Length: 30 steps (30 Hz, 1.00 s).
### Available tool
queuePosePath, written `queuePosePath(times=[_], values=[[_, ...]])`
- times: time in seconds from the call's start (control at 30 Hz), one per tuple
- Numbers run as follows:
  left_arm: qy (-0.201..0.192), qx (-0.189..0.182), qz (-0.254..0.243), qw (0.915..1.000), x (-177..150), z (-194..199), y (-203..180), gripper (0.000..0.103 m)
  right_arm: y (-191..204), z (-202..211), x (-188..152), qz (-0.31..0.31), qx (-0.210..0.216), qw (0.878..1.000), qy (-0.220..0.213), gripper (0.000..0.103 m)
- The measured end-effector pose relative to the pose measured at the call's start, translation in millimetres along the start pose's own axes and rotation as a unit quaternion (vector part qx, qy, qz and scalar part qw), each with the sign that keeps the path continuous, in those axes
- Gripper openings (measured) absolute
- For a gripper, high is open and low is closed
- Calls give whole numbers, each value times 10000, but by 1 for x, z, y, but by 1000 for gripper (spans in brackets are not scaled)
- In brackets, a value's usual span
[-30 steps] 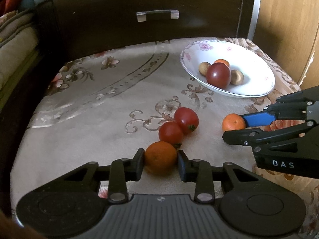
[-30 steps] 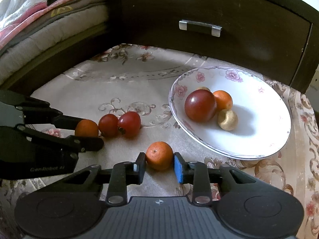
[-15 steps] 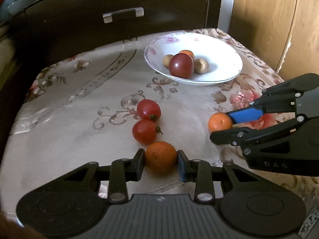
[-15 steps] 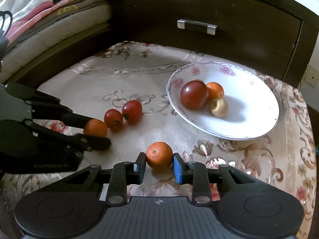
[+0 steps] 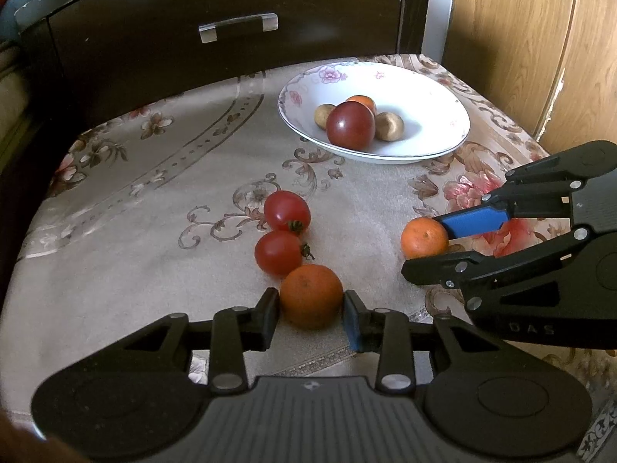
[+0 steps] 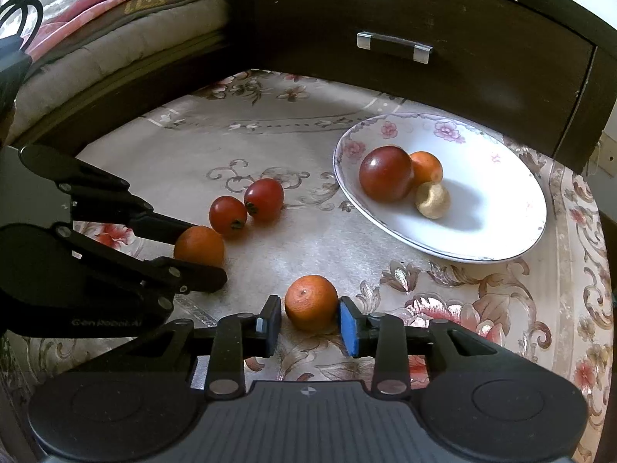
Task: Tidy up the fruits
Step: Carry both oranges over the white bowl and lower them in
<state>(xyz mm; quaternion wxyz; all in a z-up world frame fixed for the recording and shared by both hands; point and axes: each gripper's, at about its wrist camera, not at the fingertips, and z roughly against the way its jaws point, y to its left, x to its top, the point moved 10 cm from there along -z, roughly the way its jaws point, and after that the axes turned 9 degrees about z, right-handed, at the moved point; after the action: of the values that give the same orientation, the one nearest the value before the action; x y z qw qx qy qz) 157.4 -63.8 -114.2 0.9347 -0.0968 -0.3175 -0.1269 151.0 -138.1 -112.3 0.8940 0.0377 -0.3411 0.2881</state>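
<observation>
My left gripper [image 5: 311, 310] is shut on an orange [image 5: 311, 295], which also shows in the right wrist view [image 6: 199, 246]. My right gripper [image 6: 311, 322] is shut on a second orange [image 6: 311, 302], seen in the left wrist view [image 5: 424, 237] between the right gripper's fingers [image 5: 472, 222]. Two red tomatoes [image 5: 287, 211] [image 5: 278, 252] lie on the cloth just beyond the left orange. A white flowered bowl [image 5: 435, 115] at the back right holds a dark red fruit [image 5: 350, 125], a small orange and two tan fruits.
A dark drawer front with a metal handle [image 5: 238, 27] stands behind the table. A wooden panel [image 5: 532, 38] rises at the right. Bedding [image 6: 96, 31] lies to the left. The floral tablecloth [image 5: 154, 208] drops off at the table's curved left edge.
Both grippers have kept their oranges. The left view has drawn back and turned a little, with the tomatoes now closer to its orange. The right gripper has shifted slightly.
</observation>
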Motion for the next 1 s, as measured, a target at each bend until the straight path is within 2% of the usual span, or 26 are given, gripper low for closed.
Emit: queuePosePath(times=[0.23, 0.37, 0.5, 0.63, 1.0], values=[[-62, 12, 31, 10000, 2, -1, 0, 48, 0, -1, 0, -49, 9, 10000, -8, 30], [-71, 13, 30, 10000, 2, -1, 0, 48, -2, -3, 2, -80, -11, 10000, -5, 30], [-64, -33, 23, 10000, 1, 0, -3, 42, -2, -4, 2, -14, -31, 10000, 25, 30], [-51, -50, -29, 10000, 1, 0, -5, 42, -3, -3, 1, 50, -80, 9999, 46, 25], [2, -204, -107, 9997, 0, 2, -16, 42, 0, 6, -5, 6, 10, 10000, 73, 23]])
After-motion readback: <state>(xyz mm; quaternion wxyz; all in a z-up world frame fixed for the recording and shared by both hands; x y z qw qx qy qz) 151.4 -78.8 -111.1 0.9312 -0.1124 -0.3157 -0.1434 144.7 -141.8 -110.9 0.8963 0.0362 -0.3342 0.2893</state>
